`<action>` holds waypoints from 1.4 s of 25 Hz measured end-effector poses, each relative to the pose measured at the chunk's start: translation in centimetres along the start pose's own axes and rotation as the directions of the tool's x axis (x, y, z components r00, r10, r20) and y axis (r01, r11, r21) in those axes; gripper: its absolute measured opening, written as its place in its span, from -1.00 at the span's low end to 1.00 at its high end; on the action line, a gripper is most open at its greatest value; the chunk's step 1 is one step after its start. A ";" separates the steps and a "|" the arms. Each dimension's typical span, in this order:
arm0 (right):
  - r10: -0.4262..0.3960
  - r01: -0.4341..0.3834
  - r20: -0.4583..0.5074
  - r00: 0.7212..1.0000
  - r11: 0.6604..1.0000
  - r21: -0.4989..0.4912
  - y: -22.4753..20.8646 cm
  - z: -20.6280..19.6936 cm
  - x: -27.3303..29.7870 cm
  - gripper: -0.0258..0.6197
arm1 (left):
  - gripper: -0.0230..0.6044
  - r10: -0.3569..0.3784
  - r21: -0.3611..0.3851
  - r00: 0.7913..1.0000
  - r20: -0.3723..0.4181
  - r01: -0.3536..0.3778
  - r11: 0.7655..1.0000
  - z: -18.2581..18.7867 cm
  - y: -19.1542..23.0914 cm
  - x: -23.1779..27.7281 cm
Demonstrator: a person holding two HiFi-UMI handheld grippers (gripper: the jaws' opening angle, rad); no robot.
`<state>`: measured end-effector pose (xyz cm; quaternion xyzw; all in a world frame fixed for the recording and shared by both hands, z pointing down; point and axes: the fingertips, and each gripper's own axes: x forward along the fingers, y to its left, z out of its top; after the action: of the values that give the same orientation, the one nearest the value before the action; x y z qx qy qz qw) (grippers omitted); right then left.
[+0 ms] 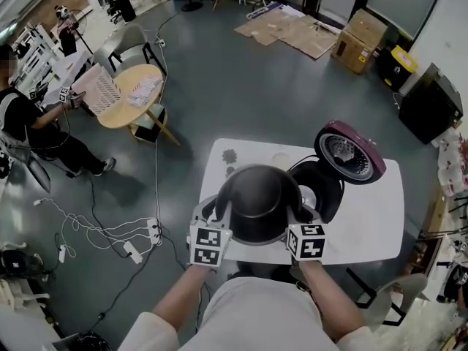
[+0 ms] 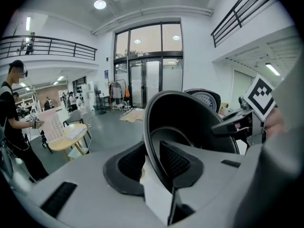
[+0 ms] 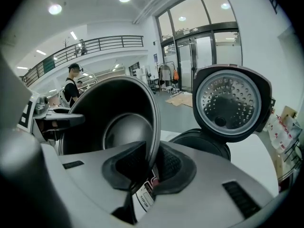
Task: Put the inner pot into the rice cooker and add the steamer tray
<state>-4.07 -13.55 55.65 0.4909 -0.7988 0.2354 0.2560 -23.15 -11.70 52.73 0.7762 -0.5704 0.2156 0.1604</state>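
As left tool and right tool pinch its rim, the inner pot half hides the rice cooker.

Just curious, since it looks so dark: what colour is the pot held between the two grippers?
Black. The inner pot shows best in the head view.

**Bright, even hall light**

Round ceiling lights and far glass doors light everything evenly. A soft sheen runs along the inner pot. Both gripper views bulge, with black corners and blurred near edges.
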 end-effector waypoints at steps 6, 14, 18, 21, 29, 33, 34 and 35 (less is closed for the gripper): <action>-0.043 0.043 0.011 0.999 0.999 0.000 -5.0 0.4 -1.2 -0.72 | -0.59 -0.023 -0.003 1.000 0.019 0.023 1.000 1.7 -4.0 2.7; -0.111 0.111 0.007 0.994 0.994 0.020 -11.9 -0.4 -3.0 -0.73 | -0.57 -0.094 0.029 0.996 0.004 0.094 0.995 3.0 -10.1 6.7; -0.145 0.145 0.006 0.989 0.989 0.037 -14.8 -1.1 -4.0 -0.73 | -0.57 -0.130 0.044 0.992 -0.004 0.130 0.991 3.4 -12.8 8.4; -0.164 0.164 -0.005 0.986 0.985 0.045 -16.7 -1.9 -4.4 -0.73 | -0.57 -0.150 0.056 0.989 -0.017 0.150 0.987 3.4 -14.6 9.6; -0.182 0.185 -0.056 0.982 0.982 0.035 -19.9 -3.9 -3.6 -0.73 | -0.55 -0.178 0.075 0.979 -0.099 0.186 0.980 1.7 -17.3 12.5; -0.175 0.178 -0.102 0.979 0.984 0.027 -20.9 -5.3 -2.8 -0.72 | -0.55 -0.186 0.081 0.968 -0.166 0.202 0.976 0.5 -18.1 13.9; -0.173 0.176 -0.113 0.978 0.984 0.025 -21.0 -5.7 -2.6 -0.71 | -0.55 -0.190 0.079 0.965 -0.183 0.207 0.975 0.1 -18.2 14.2; -0.170 0.174 -0.123 0.978 0.984 0.022 -21.1 -5.9 -2.2 -0.71 | -0.55 -0.192 0.078 0.962 -0.197 0.210 0.975 -0.2 -18.1 14.6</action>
<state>16.95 -16.93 61.34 0.5472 -0.7323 0.2546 0.3154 -2.14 -18.05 60.42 0.8132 -0.4596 0.2981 0.1964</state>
